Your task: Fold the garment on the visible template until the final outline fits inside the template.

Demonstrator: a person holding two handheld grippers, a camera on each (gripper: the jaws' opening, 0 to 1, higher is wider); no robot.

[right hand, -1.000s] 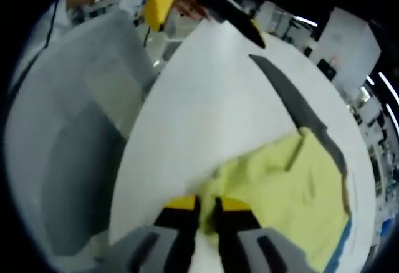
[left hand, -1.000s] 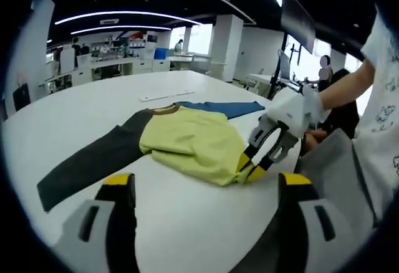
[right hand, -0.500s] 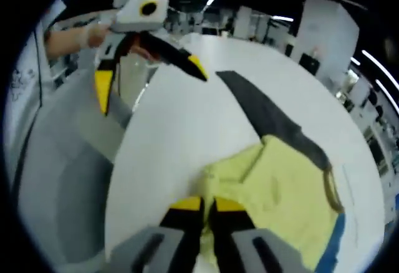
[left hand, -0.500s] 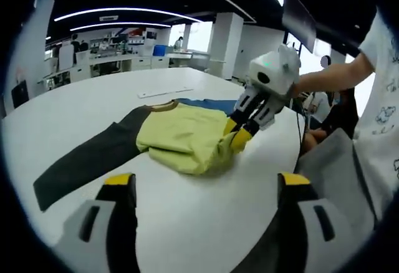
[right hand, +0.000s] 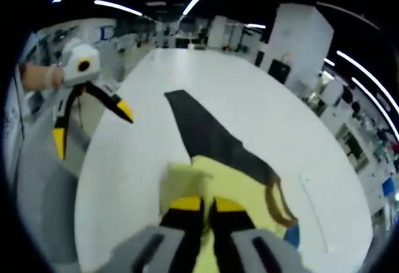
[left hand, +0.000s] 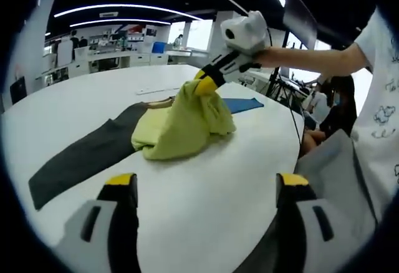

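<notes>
Right gripper [left hand: 204,83] has lifted garment [left hand: 184,120] off table [left hand: 206,192].

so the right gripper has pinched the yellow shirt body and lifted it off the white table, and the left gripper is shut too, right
Not quite: the left gripper is open, its yellow-tipped jaws spread wide over the white table, as the left gripper view shows. The right gripper has indeed pinched the yellow shirt body and lifted it.

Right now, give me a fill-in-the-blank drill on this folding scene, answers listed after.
1. The right claw is shut on the ____ body of the garment.
2. The garment's sleeve lying flat on the table is dark ____.
3. The left claw hangs over the table with its jaws ____.

Missing words: yellow; grey; open
</notes>
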